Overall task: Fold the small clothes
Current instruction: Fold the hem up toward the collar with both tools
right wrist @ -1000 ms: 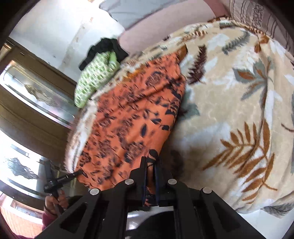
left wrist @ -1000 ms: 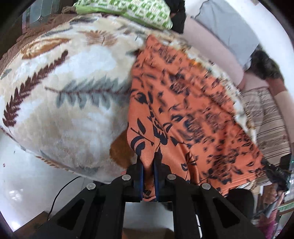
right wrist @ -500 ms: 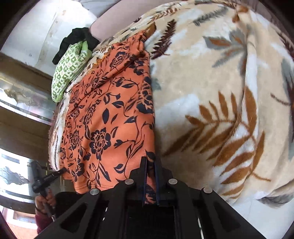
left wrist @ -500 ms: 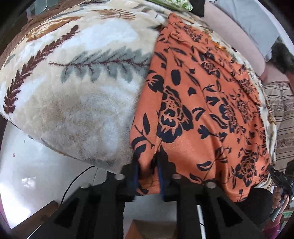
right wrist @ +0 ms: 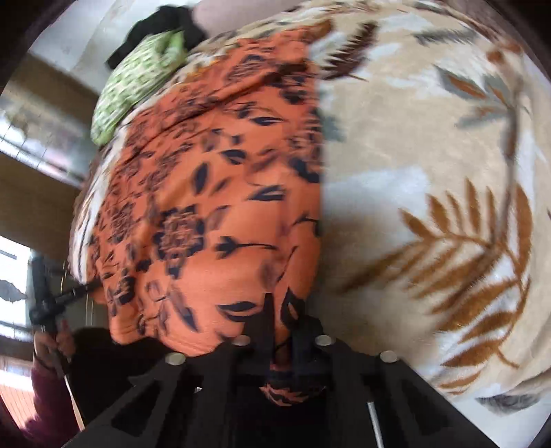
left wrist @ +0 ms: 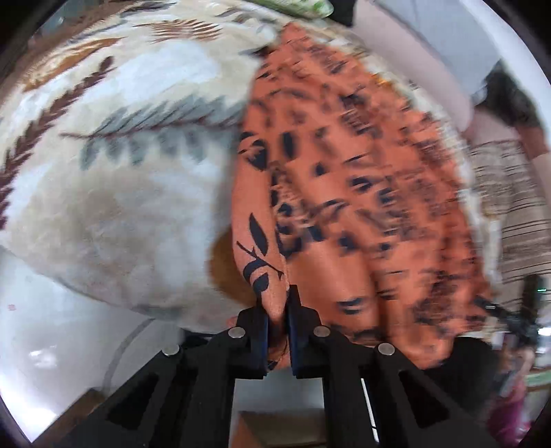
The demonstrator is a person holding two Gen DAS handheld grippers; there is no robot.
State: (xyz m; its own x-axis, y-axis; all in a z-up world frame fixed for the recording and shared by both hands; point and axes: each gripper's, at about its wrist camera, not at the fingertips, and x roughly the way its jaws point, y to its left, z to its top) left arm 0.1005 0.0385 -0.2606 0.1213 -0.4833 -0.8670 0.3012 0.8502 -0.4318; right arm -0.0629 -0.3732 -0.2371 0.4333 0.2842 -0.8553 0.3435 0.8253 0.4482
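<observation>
An orange garment with a dark floral print (left wrist: 344, 193) (right wrist: 206, 206) lies spread on a cream blanket with leaf patterns (left wrist: 120, 155) (right wrist: 430, 172). My left gripper (left wrist: 278, 306) is shut on the garment's near left corner, with cloth pinched between its blue pads. My right gripper (right wrist: 280, 310) is shut on the near right corner, and a flap of the cloth hangs below its fingers. Both views are blurred by motion. In the right wrist view the left gripper (right wrist: 51, 303) shows at the far left, held in a hand.
A green patterned cloth (right wrist: 137, 75) and a dark garment (right wrist: 165, 24) lie at the blanket's far end. A striped fabric (left wrist: 509, 206) sits at the right in the left wrist view. White floor (left wrist: 51, 327) shows below the blanket's edge.
Both grippers have sunk toward the blanket with the garment's near corners in them. The cloth has settled flatter, then bunched near the left gripper.
</observation>
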